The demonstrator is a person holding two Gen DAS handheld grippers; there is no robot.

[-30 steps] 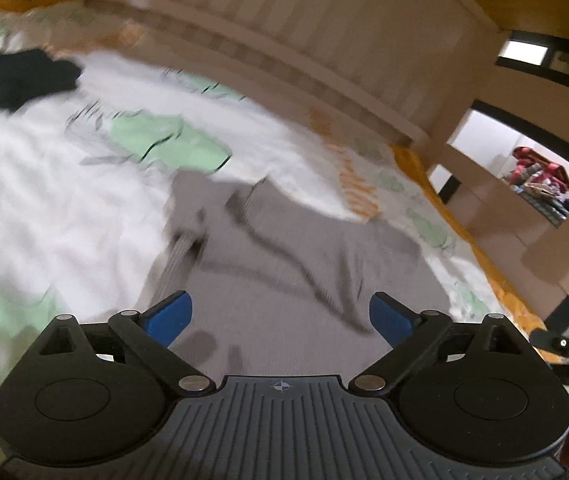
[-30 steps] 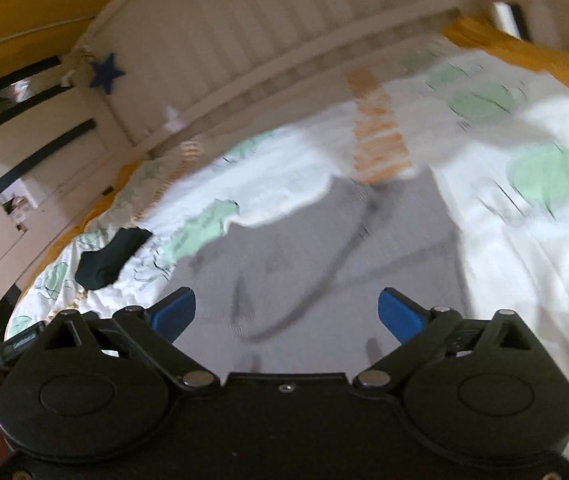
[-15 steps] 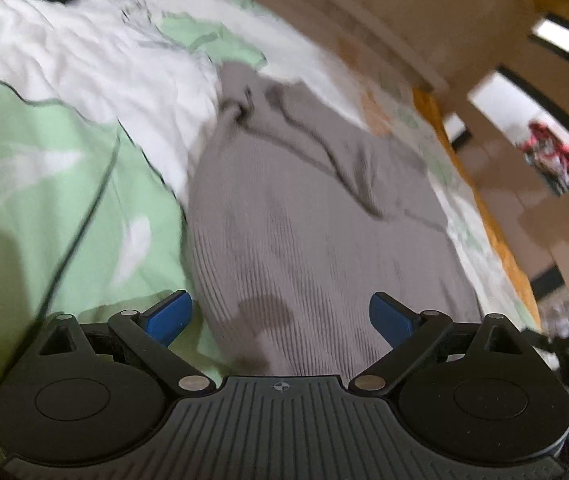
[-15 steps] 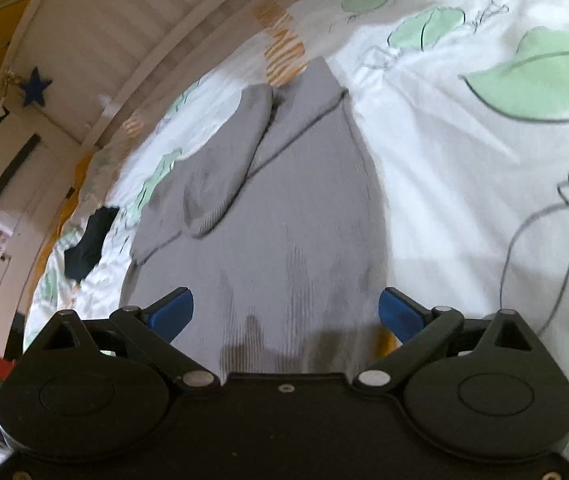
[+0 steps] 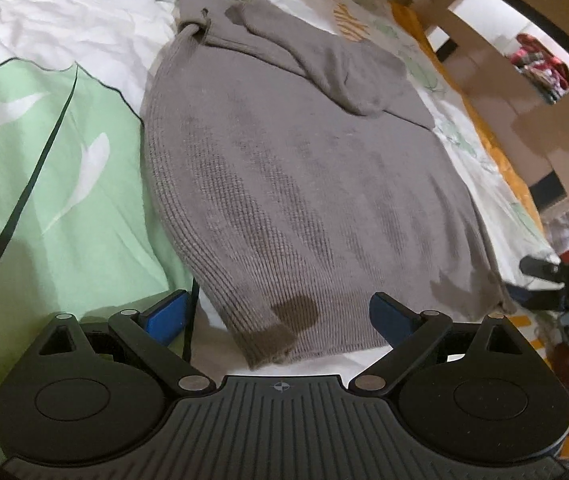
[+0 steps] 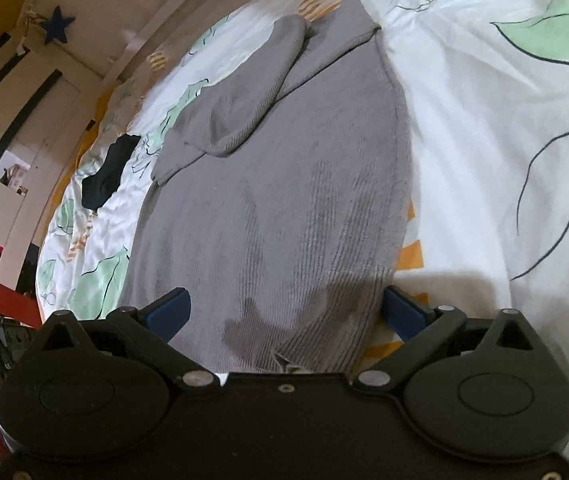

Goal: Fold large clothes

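Left wrist view, left tongs (image 5: 278,316) spread wide, grey sweater (image 5: 304,168) hem now between them on bed (image 5: 44,160), right tongs (image 6: 286,312) likewise gaping, closer than before.

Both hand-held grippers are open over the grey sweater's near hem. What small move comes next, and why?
Probably lower both and pinch the hem corners. The left hand-held gripper and right hand-held gripper hover open above the grey sweater, whose sleeve is already folded across it.
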